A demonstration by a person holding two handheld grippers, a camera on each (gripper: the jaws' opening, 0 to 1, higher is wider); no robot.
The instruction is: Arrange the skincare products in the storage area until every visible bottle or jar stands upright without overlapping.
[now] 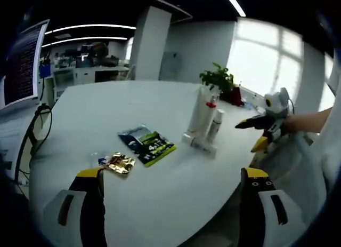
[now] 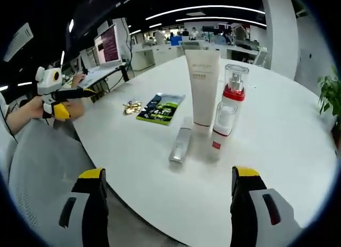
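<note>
A tall white tube point(image 2: 202, 81) stands upright on the round white table point(image 2: 277, 151). Beside it stands a clear pump bottle with a red collar point(image 2: 234, 89). A small white bottle with a clear cap point(image 2: 222, 121) is in front of it. A silver tube point(image 2: 180, 145) lies flat next to them. The same group is in the left gripper view: white tube point(image 1: 201, 111), pump bottle point(image 1: 212, 114), lying tube point(image 1: 198, 143). My left gripper point(image 1: 173, 176) is open and short of them, and is also seen as the left gripper point(image 2: 77, 102). My right gripper point(image 2: 168, 176) is open and empty, also seen as the right gripper point(image 1: 251, 135).
A green and black sachet point(image 1: 147, 144) and a gold packet point(image 1: 120, 163) lie on the table. A potted plant point(image 1: 218, 79) stands at the far edge. A monitor point(image 1: 21, 65) and cables point(image 1: 40, 124) are to the left. A grey chair point(image 2: 42, 161) is by the near edge.
</note>
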